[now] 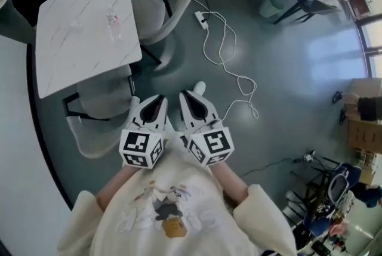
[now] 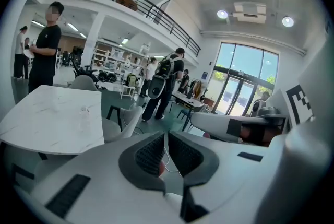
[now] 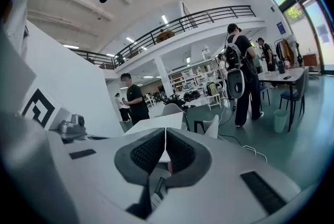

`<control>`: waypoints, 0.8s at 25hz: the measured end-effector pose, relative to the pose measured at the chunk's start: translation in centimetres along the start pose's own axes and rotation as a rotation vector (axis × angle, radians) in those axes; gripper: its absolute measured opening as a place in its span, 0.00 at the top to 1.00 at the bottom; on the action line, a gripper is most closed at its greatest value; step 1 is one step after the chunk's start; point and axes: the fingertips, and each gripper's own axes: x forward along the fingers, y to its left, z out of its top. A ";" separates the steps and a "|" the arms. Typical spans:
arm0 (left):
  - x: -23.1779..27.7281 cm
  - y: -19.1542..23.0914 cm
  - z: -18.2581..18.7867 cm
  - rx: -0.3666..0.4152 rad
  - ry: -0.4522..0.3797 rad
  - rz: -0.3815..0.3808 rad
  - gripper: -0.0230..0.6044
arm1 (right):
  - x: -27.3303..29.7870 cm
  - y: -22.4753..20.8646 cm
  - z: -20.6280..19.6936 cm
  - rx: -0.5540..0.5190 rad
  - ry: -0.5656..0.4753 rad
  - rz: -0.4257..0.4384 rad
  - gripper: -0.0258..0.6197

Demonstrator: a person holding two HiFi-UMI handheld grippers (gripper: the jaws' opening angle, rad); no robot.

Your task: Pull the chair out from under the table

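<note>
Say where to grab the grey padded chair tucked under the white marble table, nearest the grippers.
Probably the grey padded chair's curved backrest rim, from the side away from the white marble table: its seat is tucked under; only the backrest sticks out.

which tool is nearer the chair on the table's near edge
Left. The left tool is just beside the chair, apart from it; the right tool lies beyond the left.

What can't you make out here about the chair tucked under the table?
Chair: head view, seat partly hidden under the table.
Clear item on the tabletop: head view, too small to identify.
White cable, far end: head view, cut off by the top edge.
</note>
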 end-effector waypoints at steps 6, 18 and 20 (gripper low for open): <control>5.3 3.2 2.6 -0.024 0.007 0.066 0.91 | 5.6 -4.4 1.6 0.005 0.032 0.052 0.94; 22.1 6.1 11.2 0.000 0.089 0.151 0.91 | 18.5 -18.1 10.2 0.030 0.075 0.162 0.94; 24.7 6.3 12.3 0.002 0.101 0.174 0.91 | 20.2 -20.4 11.1 0.041 0.089 0.180 0.94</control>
